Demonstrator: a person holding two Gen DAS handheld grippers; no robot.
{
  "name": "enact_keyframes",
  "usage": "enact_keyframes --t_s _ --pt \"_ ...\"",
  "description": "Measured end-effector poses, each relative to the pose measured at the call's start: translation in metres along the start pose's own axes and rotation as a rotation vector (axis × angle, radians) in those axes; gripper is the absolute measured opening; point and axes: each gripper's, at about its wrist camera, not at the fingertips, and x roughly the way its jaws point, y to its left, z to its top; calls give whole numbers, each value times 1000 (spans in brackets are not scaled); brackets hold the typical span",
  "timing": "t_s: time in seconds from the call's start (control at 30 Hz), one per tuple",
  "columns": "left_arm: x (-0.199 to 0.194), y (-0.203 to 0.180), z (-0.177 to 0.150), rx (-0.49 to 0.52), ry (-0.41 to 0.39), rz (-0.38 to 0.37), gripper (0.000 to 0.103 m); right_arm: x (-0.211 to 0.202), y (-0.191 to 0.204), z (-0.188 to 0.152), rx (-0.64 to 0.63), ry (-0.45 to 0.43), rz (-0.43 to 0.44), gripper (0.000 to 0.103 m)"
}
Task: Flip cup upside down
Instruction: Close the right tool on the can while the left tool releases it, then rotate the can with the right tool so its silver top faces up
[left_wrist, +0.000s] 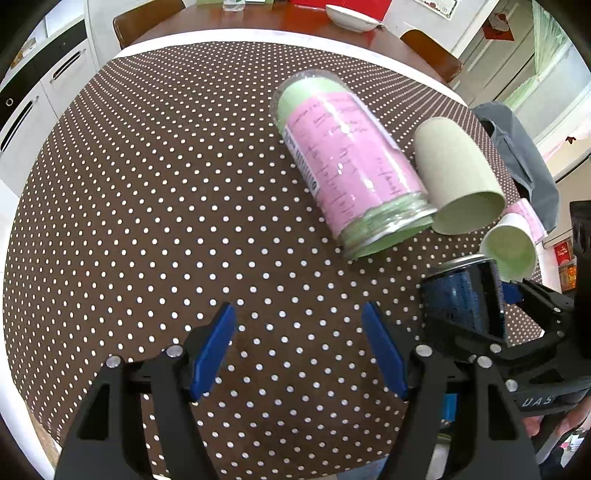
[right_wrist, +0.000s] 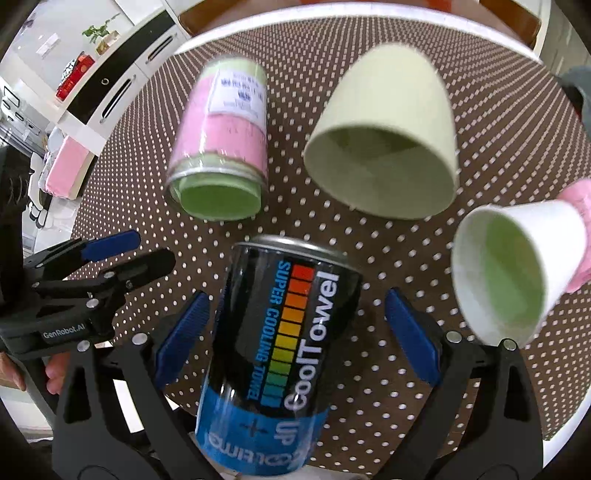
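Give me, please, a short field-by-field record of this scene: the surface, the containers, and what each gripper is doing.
surface: brown polka-dot tablecloth
black can: "CoolTowel" can between the right gripper fingers; contact unclear
clear jar: pink-labelled jar, lying on its side
pale cup: pale green cup, mouth toward the cameras
white cup: white cup, tilted, mouth toward the cameras
left gripper: left gripper open, holding nothing

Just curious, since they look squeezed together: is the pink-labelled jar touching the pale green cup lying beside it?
Apart. The right wrist view plainly shows dotted tablecloth between the jar and the cup.
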Motion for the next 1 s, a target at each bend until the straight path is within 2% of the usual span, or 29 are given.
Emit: enact_keyframes --t_s 0.07,0.1,0.17,0.37,0.67,1.0 --pt "5 2 3 1 6 1 70 2 3 2 -24 4 3 73" --pt "7 1 5 2 9 -1 70 1 4 3 -30 11 17 72" --pt "9 0 7 4 11 -5 70 -1 3 5 -20 15 45 71" --pt "9 -15 13 21 -7 -12 70 -13 3 7 -29 -42 16 70" --pt "-2 -47 31 42 -42 -21 70 -46 -5 3 -79 -146 -63 69" --pt "-14 -88 57 84 -97 -24 70 -64 -12 8 -82 -225 -140 67"
